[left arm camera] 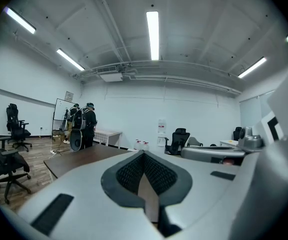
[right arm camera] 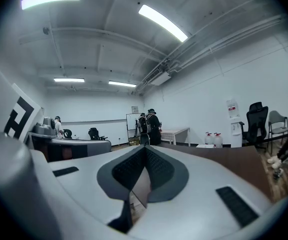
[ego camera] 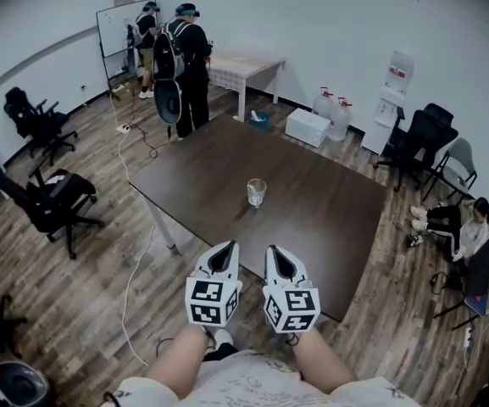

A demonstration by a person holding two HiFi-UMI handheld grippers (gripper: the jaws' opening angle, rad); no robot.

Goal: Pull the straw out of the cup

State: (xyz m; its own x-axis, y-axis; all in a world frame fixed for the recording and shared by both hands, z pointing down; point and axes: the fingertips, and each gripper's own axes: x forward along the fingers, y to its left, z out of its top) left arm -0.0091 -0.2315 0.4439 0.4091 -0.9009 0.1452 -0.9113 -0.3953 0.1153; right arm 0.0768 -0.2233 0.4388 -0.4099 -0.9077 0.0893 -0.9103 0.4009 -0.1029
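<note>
Both grippers level: left point(ego camera: 227, 248) beside right point(ego camera: 274, 253)

Left gripper point(left arm camera: 144, 154), jaws together and empty; dark table point(left arm camera: 79, 159) and two people point(left arm camera: 82, 126) beyond.

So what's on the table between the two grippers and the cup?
Nothing. In the head view, only bare dark table lies between the cup and both the left gripper and the right gripper.
</note>
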